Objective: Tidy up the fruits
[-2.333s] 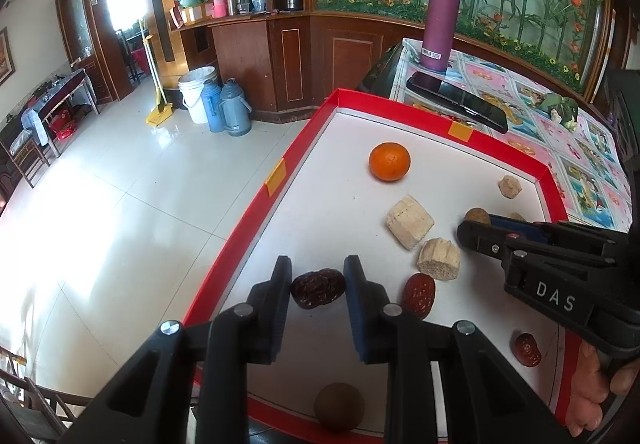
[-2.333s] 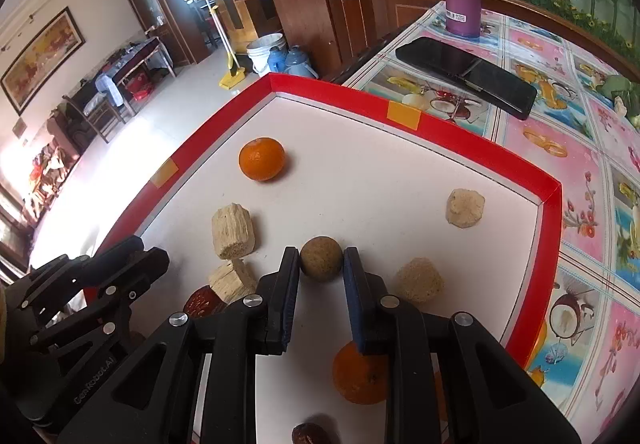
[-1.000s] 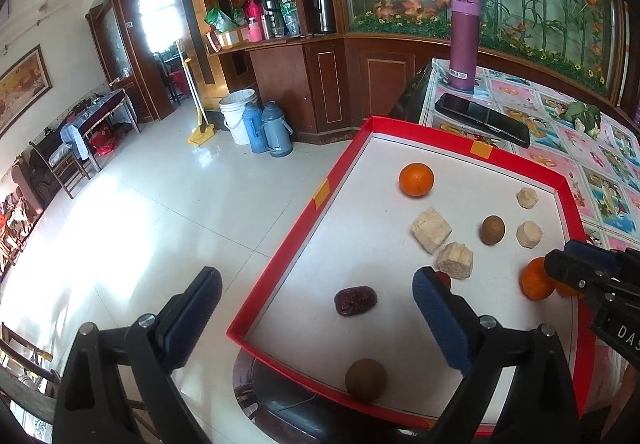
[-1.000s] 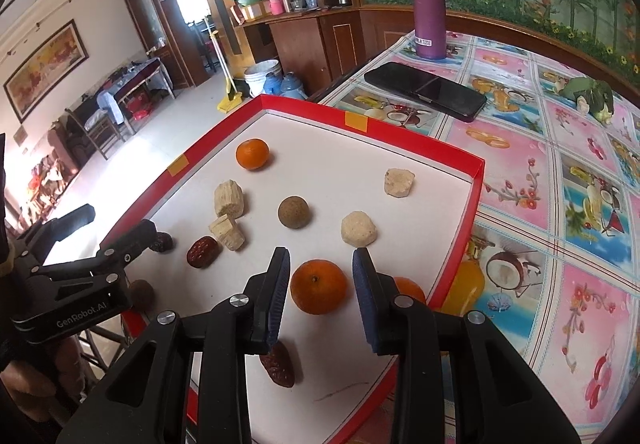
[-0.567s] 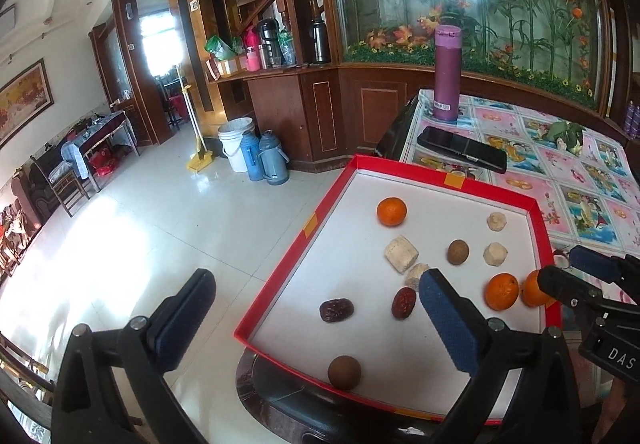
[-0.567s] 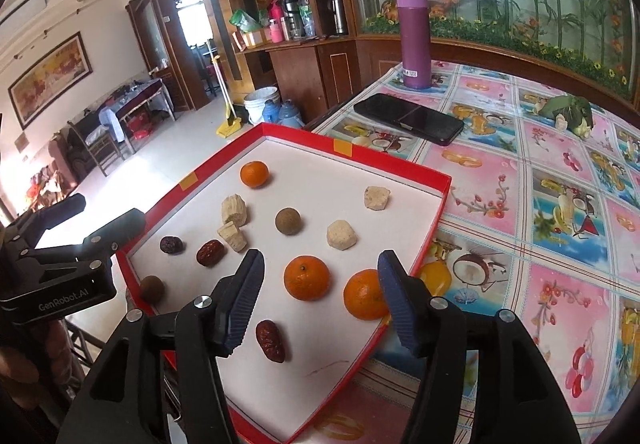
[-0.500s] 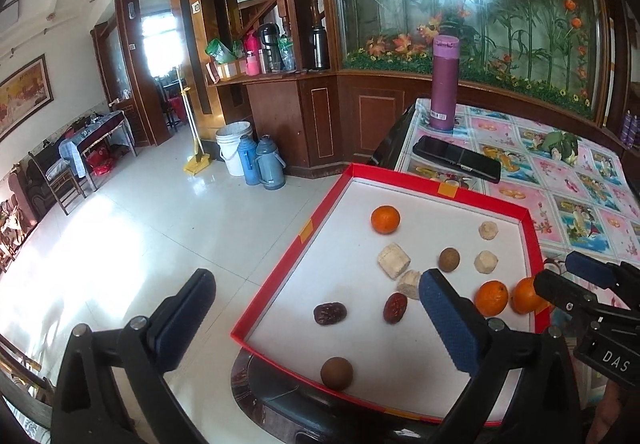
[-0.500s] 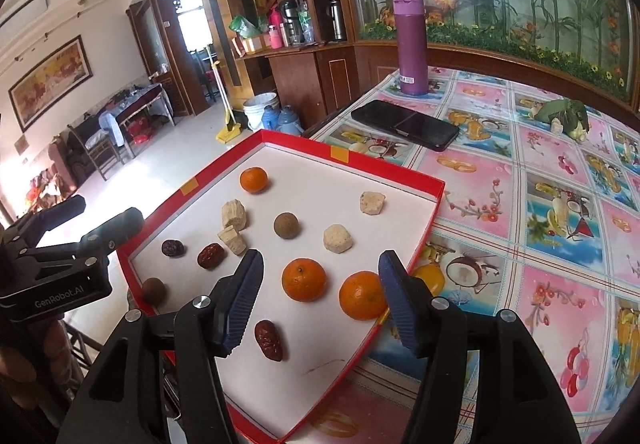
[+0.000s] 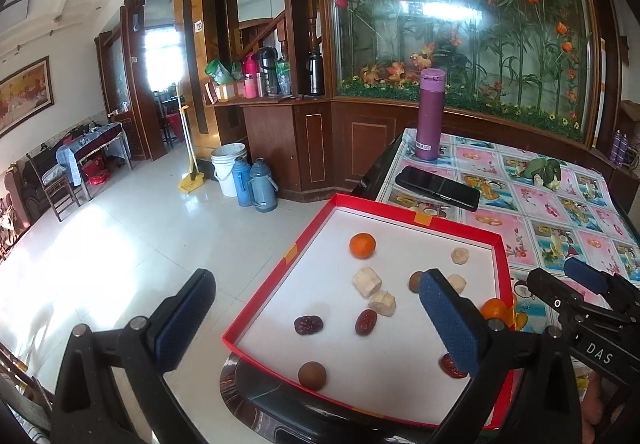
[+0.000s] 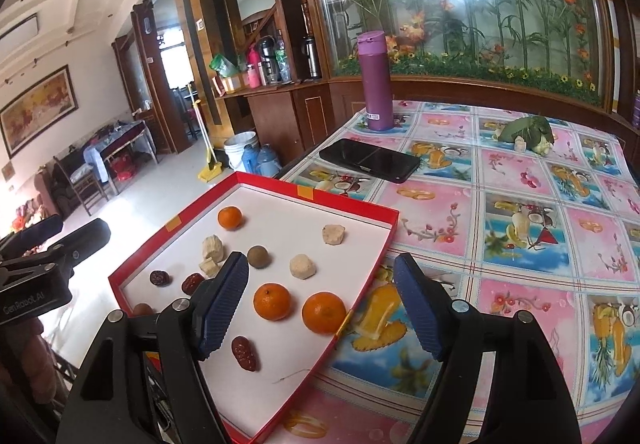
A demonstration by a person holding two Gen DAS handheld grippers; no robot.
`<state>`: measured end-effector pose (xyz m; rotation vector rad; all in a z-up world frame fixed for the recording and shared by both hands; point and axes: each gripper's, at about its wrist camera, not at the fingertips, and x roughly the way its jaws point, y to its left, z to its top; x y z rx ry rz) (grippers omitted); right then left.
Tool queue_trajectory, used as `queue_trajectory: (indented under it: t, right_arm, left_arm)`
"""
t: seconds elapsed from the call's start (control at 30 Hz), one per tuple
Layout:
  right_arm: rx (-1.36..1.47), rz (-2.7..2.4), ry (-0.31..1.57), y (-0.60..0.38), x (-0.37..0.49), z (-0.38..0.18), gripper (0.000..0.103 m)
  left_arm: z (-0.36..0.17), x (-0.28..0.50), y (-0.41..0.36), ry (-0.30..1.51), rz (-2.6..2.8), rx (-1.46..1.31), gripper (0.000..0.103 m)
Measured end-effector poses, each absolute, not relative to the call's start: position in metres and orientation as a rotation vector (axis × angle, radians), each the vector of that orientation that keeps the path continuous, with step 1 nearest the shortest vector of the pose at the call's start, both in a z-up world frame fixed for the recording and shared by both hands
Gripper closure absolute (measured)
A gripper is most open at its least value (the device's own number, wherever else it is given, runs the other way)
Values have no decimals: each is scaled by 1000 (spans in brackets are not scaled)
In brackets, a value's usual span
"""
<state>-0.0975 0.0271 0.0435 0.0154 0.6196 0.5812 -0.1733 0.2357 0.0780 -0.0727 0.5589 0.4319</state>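
While two oranges [image 10: 272,301] are sitting side by side at the red tray's [image 10: 352,203] near right edge, the right gripper [image 10: 320,308], jaws just opened and empty, is hovering; the left gripper [image 9: 316,320] is gaping too (third orange [image 10: 229,217] needs fetching from the far corner).

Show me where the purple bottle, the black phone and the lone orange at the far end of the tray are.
purple bottle [image 10: 376,83], right wrist view, middle of its body
black phone [image 10: 370,159], right wrist view, centre of its screen
lone orange [image 10: 230,217], right wrist view, centre of its peel
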Motion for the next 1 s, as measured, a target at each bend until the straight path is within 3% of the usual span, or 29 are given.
queue_trajectory:
  t: [1.0]
  right_arm:
    - [2,616,639,54,-111,27,28]
  left_arm:
    - [60,-173,257,589,554,-72,0]
